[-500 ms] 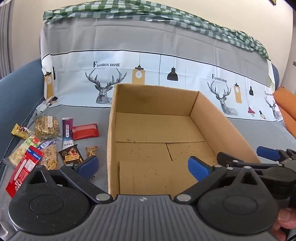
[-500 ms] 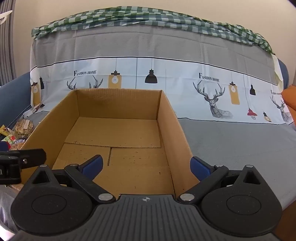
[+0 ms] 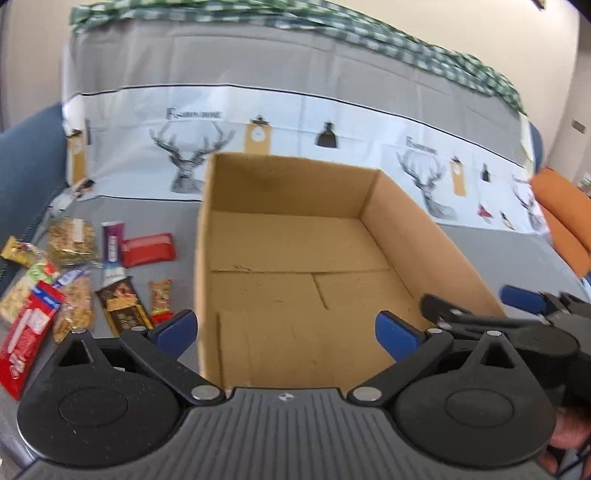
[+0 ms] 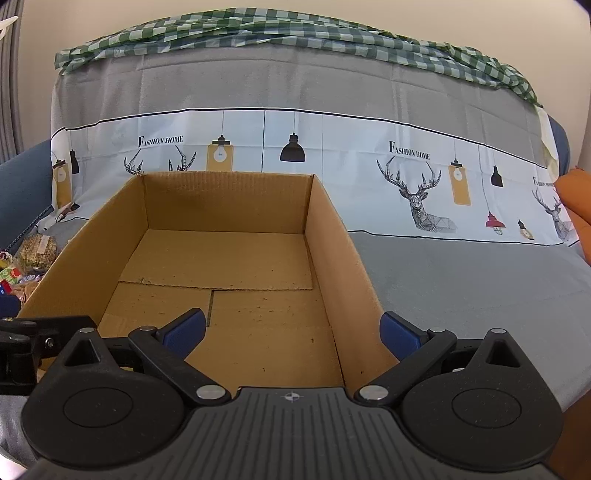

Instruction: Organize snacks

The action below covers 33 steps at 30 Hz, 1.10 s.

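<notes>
A grey cover (image 4: 461,280) printed with stag heads, hanging lamps and the words "FASHION HOME" drapes over the blue sofa (image 3: 22,173), seat and backrest alike. A green checked cloth (image 4: 280,31) lies bunched along the top of the backrest. At the far right an orange cushion (image 3: 565,214) leans against the sofa. Behind it all stands a plain cream wall (image 4: 332,9).

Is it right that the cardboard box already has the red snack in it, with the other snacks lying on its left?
No. The cardboard box is empty. The red snack lies outside on the gray cover with the other snacks, left of the box. The left wrist view shows it.
</notes>
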### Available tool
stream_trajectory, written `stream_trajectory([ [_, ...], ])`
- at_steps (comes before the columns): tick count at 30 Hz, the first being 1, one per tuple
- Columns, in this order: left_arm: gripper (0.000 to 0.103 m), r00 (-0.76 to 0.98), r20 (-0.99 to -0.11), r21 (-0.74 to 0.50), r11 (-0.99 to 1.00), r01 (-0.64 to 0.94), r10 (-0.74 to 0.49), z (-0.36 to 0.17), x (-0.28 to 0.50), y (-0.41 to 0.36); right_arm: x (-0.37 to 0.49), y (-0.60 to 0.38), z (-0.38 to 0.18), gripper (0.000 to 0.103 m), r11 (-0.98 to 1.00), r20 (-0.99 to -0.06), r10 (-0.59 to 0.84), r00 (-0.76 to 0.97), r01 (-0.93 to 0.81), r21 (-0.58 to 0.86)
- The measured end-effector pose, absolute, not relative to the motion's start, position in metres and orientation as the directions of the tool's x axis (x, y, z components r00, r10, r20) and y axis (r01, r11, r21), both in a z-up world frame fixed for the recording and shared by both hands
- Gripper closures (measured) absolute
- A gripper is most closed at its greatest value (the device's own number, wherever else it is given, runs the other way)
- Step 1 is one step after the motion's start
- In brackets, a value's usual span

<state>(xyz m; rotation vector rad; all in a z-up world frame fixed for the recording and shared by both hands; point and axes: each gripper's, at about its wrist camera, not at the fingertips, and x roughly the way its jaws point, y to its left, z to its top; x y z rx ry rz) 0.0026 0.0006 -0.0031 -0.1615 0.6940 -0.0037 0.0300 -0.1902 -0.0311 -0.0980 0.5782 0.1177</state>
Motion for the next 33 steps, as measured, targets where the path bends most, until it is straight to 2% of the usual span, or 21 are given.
stream_trajectory([
  [3,0.001,0.758,-0.643,-0.186,0.982,-0.019,-0.107,-0.004,0.002,0.002,0.029,-0.189,-0.03,0.003,0.988,-0.548,0.082,0.832,-0.141,-0.066],
  [4,0.001,0.789,-0.609,-0.116,0.993,0.006,-0.076,-0.009,0.005,-0.001,0.029,-0.19,-0.031,0.003,0.988,-0.549,0.083,0.832,-0.141,-0.064],
  [7,0.001,0.816,-0.571,-0.132,0.991,0.024,-0.096,-0.005,0.0,-0.007,0.029,-0.191,-0.031,0.003,0.988,-0.552,0.08,0.83,-0.137,-0.063],
  [11,0.001,0.794,-0.601,-0.132,0.991,0.017,-0.094,-0.005,0.004,-0.004,0.029,-0.189,-0.03,0.003,0.989,-0.55,0.08,0.831,-0.136,-0.062],
  [25,0.0,0.794,-0.601,-0.122,0.992,0.025,-0.094,0.005,0.001,-0.004,0.028,-0.191,-0.027,0.006,0.993,-0.527,0.053,0.849,-0.102,-0.064],
  [30,0.0,0.795,-0.602,-0.087,0.996,0.016,-0.066,0.011,-0.002,-0.003,0.027,-0.188,-0.024,0.013,0.994,-0.513,0.039,0.857,-0.086,-0.067],
  [33,0.0,0.8,-0.594,-0.088,0.995,0.039,-0.084,0.016,-0.01,0.003,0.026,-0.182,-0.02,0.021,0.995,-0.499,0.041,0.866,-0.083,-0.062],
])
